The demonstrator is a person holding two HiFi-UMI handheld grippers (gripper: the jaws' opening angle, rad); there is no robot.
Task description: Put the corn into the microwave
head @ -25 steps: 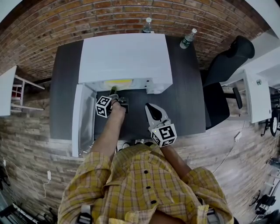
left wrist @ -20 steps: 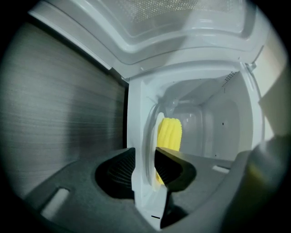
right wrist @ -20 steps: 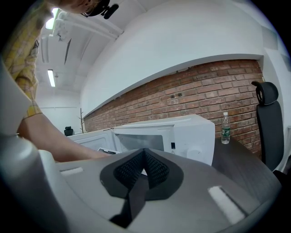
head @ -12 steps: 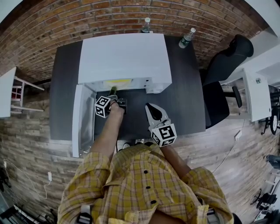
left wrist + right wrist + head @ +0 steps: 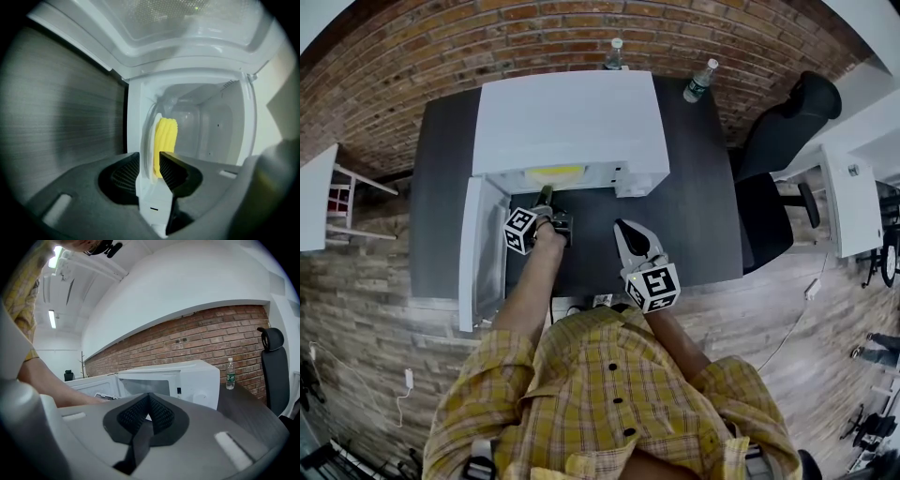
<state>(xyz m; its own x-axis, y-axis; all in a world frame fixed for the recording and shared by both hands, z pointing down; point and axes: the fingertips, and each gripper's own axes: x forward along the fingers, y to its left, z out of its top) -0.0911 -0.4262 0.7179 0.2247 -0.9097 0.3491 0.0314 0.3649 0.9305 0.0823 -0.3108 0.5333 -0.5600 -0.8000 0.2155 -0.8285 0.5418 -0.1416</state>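
Note:
A yellow corn cob [image 5: 166, 136] lies on a white plate [image 5: 149, 140] inside the white microwave [image 5: 572, 117], and shows as a yellow strip [image 5: 555, 172] in its mouth. The microwave door [image 5: 480, 253] hangs open to the left. My left gripper [image 5: 546, 195] reaches into the opening, rolled on its side. Its jaws [image 5: 149, 157] are closing, the plate's rim sits between them, and both pads touch it. My right gripper [image 5: 622, 227] hovers over the dark table [image 5: 698, 216] in front of the microwave, shut [image 5: 149, 401] and holding nothing.
Two water bottles [image 5: 616, 52] [image 5: 701, 82] stand at the table's back edge by the brick wall. A black office chair [image 5: 787, 141] is to the right, with a white desk [image 5: 853, 202] beyond it. Another white table [image 5: 314, 197] is at the far left.
The left gripper has barely shifted at the microwave's mouth, and a little more of the corn shows inside. The right gripper has kept still.

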